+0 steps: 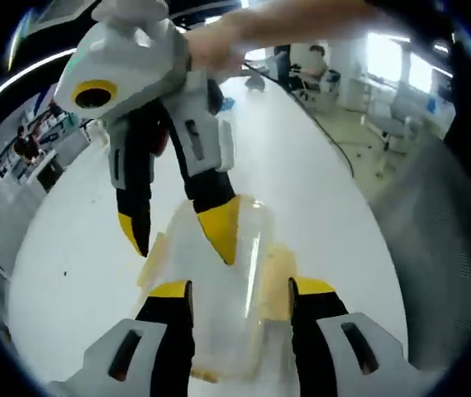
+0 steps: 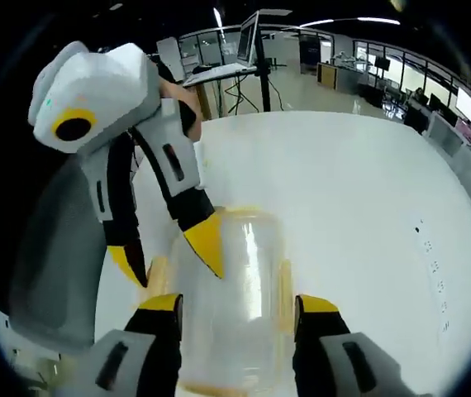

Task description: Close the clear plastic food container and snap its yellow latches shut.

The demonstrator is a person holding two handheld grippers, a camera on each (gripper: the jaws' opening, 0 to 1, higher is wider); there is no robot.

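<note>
— What is everything resting on?

— A white table (image 2: 359, 190) with a smooth, glossy top. In the left gripper view its far end curves round.

— And what lies directly on it?

— A clear plastic container (image 2: 231, 298) with yellow latches (image 2: 286, 289) along its sides. It sits flat on the table top.

— Anything else near the container?

— In the right gripper view, a few small dark marks (image 2: 430, 248) lie on the top, well apart from the container, toward the table's edge. In the left gripper view a small dark object (image 1: 254, 83) sits at the far end, well beyond the container; it is too blurred to tell what it is.
</note>
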